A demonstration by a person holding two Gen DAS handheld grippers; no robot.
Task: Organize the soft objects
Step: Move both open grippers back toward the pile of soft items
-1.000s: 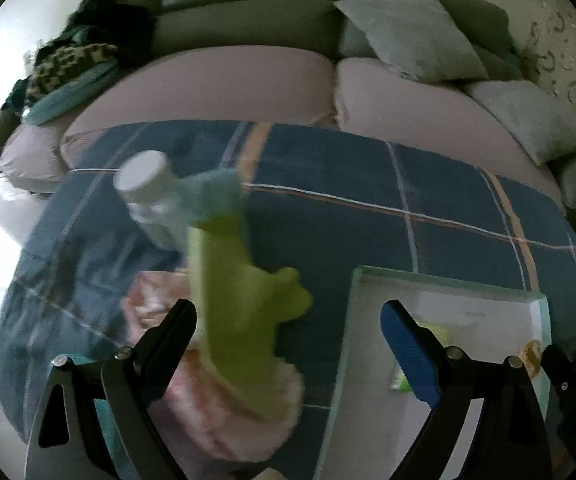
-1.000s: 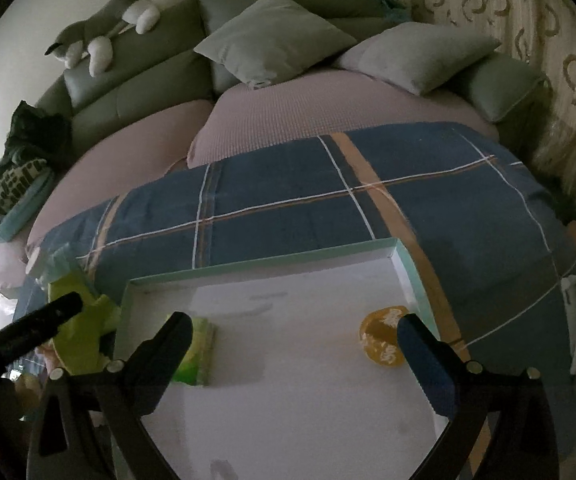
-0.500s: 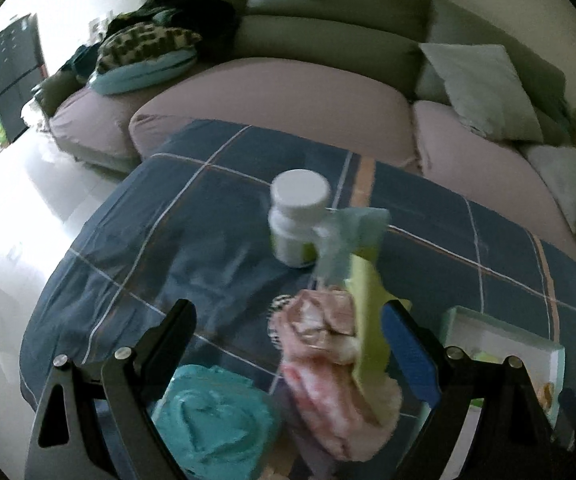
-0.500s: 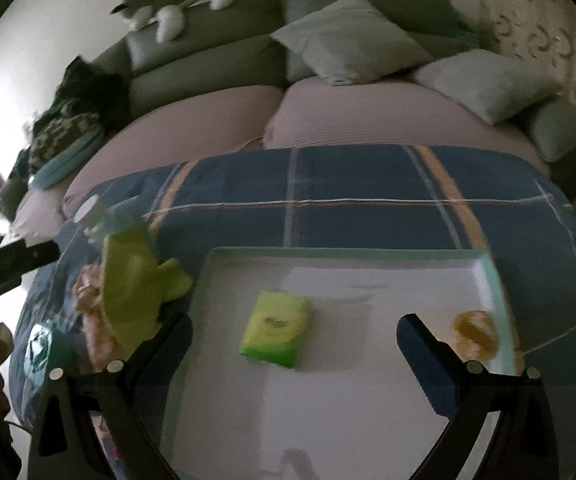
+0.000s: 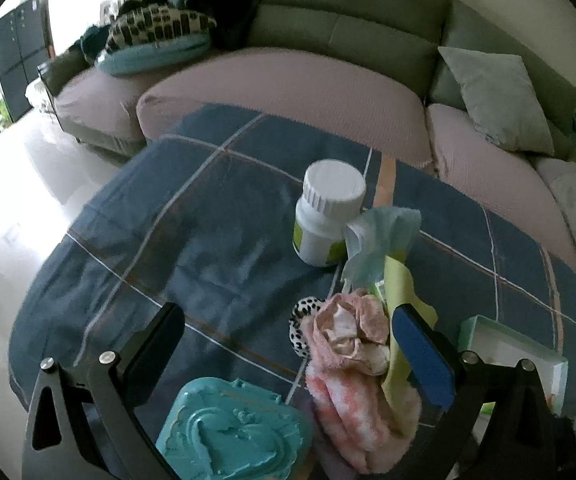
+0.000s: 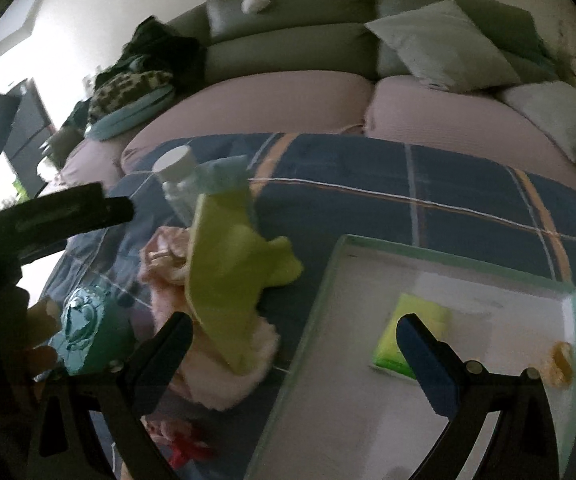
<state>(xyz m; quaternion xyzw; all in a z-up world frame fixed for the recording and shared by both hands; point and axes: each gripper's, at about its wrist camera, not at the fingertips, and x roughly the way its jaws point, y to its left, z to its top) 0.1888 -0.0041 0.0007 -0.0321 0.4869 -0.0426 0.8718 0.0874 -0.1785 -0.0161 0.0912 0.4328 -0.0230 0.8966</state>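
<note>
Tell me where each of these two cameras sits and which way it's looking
Left wrist: rides the left tool, looking down and forward at the plaid cloth, white bottle, pink towel and teal box; both fingers show, jaws opening, nothing gripped.
Right wrist: rides the right tool, facing the tray and green cloth; its open fingers show, plus the left tool's dark finger at left.
Shared: bottle, towel, green cloth, teal box, tray, sofa.
</note>
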